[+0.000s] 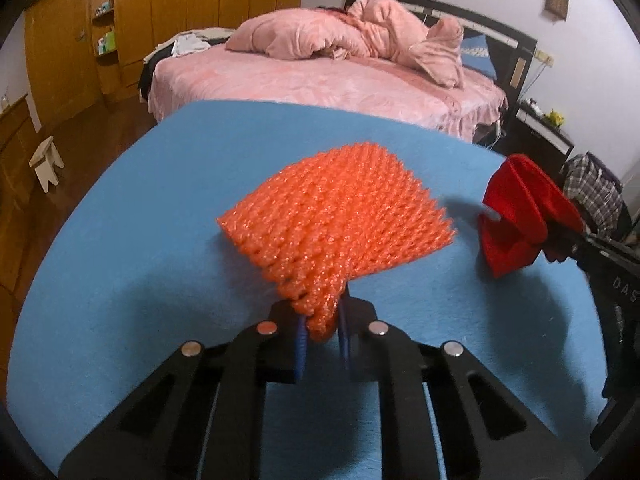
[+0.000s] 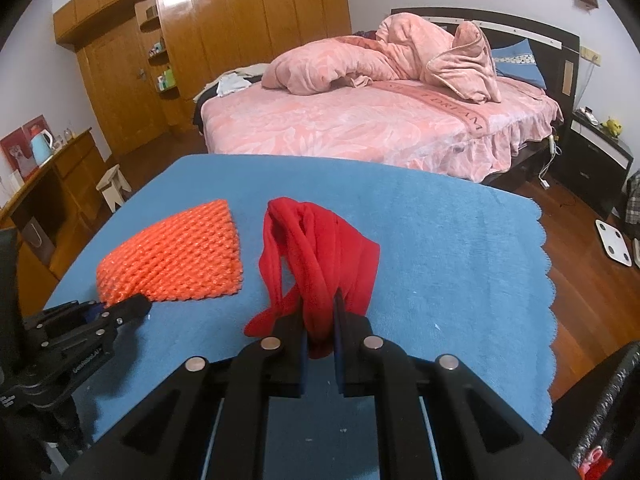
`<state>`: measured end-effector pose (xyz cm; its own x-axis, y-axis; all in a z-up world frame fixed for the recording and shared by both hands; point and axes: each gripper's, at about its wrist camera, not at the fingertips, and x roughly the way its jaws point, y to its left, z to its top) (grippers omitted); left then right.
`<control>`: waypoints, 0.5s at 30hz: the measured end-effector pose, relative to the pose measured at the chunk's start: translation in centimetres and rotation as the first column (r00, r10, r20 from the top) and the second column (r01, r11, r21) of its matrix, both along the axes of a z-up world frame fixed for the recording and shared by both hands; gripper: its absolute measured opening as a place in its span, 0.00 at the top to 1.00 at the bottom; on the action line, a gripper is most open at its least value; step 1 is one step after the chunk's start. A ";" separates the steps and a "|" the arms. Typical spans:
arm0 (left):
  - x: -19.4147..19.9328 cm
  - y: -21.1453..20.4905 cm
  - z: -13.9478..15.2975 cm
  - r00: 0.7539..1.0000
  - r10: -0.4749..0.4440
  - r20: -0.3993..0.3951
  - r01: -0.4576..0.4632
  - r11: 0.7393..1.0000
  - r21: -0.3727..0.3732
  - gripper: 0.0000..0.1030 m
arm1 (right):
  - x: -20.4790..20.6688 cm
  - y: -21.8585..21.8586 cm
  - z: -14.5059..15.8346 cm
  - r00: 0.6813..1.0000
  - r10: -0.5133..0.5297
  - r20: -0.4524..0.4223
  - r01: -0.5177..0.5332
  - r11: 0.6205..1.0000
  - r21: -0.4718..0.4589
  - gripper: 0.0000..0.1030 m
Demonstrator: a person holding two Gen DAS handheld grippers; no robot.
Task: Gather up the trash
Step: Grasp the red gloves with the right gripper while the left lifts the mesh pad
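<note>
My left gripper [image 1: 322, 330] is shut on a corner of an orange foam net sleeve [image 1: 340, 216], which fans out ahead of it just above the blue cloth [image 1: 160, 240]. It also shows at the left of the right wrist view [image 2: 176, 256], with the left gripper [image 2: 120, 308] at its near corner. My right gripper [image 2: 320, 340] is shut on a crumpled red cloth [image 2: 316, 256], which bunches up between the fingers over the blue cloth [image 2: 440, 260]. The red cloth also shows at the right of the left wrist view [image 1: 520, 220].
A bed with pink bedding [image 2: 360, 120] stands beyond the table. A wooden wardrobe [image 2: 240, 32] lines the back wall. A small white stool [image 2: 114, 186] and a wooden sideboard [image 2: 48, 184] stand left. A black nightstand [image 2: 596, 156] and a white scale [image 2: 612, 242] are right.
</note>
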<state>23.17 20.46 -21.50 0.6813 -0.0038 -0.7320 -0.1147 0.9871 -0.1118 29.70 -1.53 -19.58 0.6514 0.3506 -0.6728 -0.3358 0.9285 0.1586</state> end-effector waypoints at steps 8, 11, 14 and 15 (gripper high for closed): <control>-1.4 -1.9 4.5 0.996 -0.024 0.091 0.024 1.000 0.003 0.89 | -1.6 -1.9 3.0 0.998 -0.030 0.054 0.027 0.998 0.054 0.90; -1.8 -3.2 6.2 0.992 -0.046 0.119 0.045 0.999 0.013 0.89 | -2.6 -2.9 4.4 0.996 -0.048 0.080 0.042 0.996 0.073 0.90; -2.3 -4.6 7.7 0.988 -0.067 0.139 0.066 0.998 0.013 0.89 | -3.7 -4.1 6.0 0.992 -0.068 0.105 0.058 0.994 0.093 0.90; -2.6 -5.2 8.2 0.986 -0.079 0.148 0.078 0.997 0.011 0.89 | -4.1 -4.6 6.6 0.990 -0.075 0.115 0.064 0.993 0.101 0.90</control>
